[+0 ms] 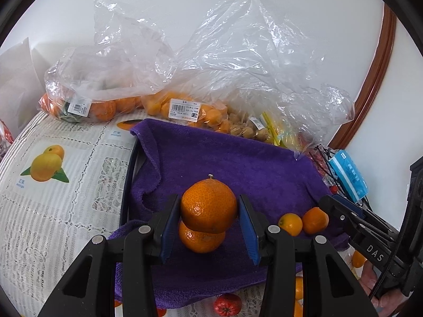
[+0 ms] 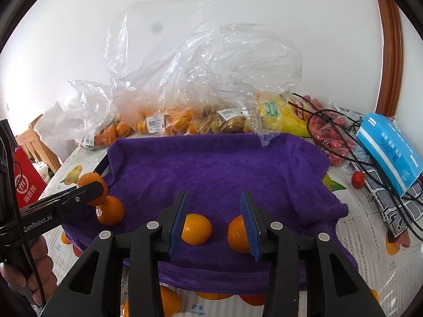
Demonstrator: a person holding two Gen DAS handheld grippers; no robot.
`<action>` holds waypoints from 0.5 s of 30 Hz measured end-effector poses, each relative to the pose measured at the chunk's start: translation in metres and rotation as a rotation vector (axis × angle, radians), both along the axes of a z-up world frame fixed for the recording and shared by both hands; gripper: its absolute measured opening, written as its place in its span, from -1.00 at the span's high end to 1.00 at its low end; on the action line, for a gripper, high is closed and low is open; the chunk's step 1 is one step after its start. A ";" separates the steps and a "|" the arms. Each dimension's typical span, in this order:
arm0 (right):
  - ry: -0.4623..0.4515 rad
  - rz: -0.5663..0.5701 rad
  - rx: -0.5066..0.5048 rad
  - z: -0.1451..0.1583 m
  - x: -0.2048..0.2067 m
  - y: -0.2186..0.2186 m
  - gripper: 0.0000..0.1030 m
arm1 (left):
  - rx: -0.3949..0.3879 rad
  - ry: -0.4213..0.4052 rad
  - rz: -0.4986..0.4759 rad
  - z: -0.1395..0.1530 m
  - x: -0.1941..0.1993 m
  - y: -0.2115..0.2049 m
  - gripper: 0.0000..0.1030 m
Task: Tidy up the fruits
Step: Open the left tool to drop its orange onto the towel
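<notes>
A purple towel (image 1: 238, 163) lies over a black-rimmed tray. My left gripper (image 1: 208, 198) is shut on an orange tangerine (image 1: 208, 206), which sits right on top of a second tangerine (image 1: 202, 237) on the towel. The right wrist view shows that pair at the left, the held tangerine (image 2: 88, 179) above the lower tangerine (image 2: 111, 211). My right gripper (image 2: 214, 195) is open over the towel's (image 2: 216, 163) front part. Two small orange fruits lie below it, one (image 2: 198, 228) beside the left finger, the other (image 2: 236, 233) partly behind the right finger. Nothing is pressed between the pads.
Clear plastic bags of fruit (image 1: 185, 111) line the back against the wall. A blue tissue pack (image 2: 391, 145), black cables (image 2: 343, 142) and a bag of red fruit (image 2: 333, 137) lie at the right. A small red fruit (image 1: 227, 303) lies on the printed tablecloth (image 1: 66, 198). A hand (image 2: 31, 266) holds the left gripper.
</notes>
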State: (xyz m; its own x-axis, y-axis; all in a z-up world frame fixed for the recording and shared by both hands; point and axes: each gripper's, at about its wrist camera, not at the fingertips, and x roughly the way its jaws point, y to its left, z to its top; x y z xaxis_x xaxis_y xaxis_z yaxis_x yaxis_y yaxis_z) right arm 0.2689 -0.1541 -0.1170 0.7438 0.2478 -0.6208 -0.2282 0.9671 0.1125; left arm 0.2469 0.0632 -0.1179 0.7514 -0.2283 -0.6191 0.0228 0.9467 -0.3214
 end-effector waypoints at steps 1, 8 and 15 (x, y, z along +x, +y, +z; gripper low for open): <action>0.000 0.000 -0.001 0.000 0.000 0.000 0.19 | 0.002 -0.003 -0.003 0.000 0.000 -0.001 0.19; 0.003 -0.001 -0.011 -0.001 0.001 0.002 0.17 | -0.001 -0.015 -0.009 -0.003 0.000 -0.004 0.15; 0.008 -0.009 -0.012 -0.003 0.002 0.000 0.12 | -0.022 -0.016 -0.027 -0.005 0.000 -0.007 -0.27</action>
